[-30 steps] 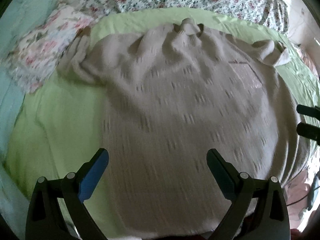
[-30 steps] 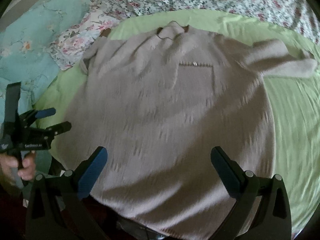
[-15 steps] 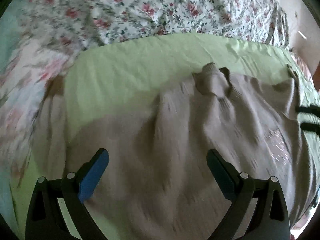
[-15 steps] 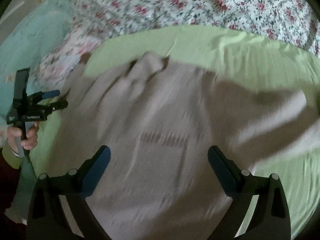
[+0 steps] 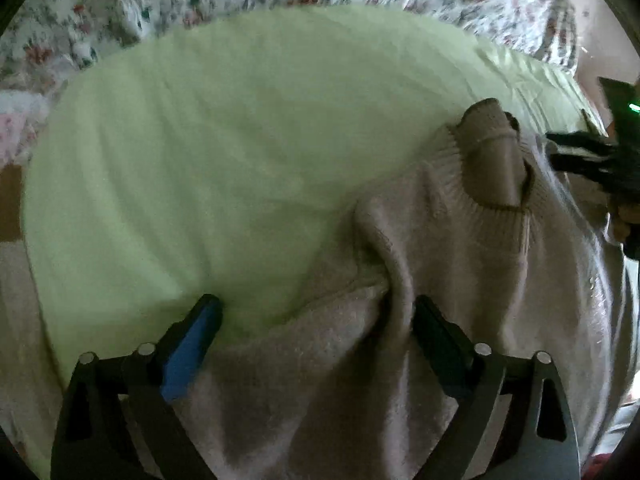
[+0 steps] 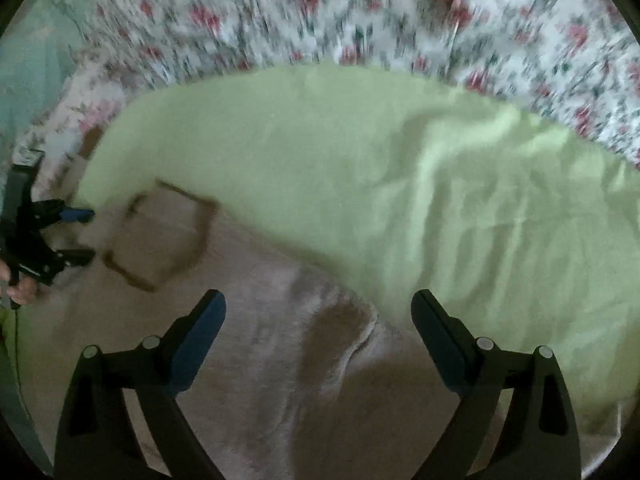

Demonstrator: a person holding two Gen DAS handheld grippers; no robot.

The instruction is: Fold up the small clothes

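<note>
- The sweater [image 5: 472,280] under the left claw [image 5: 316,320] is soft, fuzzy knit with a ribbed collar [image 5: 496,172].
- The green sheet [image 6: 360,160] beyond the right claw [image 6: 318,316] is smooth, matt, lightly creased cloth.
- The claw arms look like matt black plastic with blue pads [image 5: 188,352].
- The flowered bedspread [image 6: 320,12] farther off is printed cloth.

Right gripper [image 6: 318,312] closing over beige knitted sweater [image 6: 256,360] on pale green sheet [image 6: 360,184]; no pad contact. Left gripper [image 6: 86,234] at nine o'clock. Floral bedspread [image 6: 360,12] at twelve.
</note>
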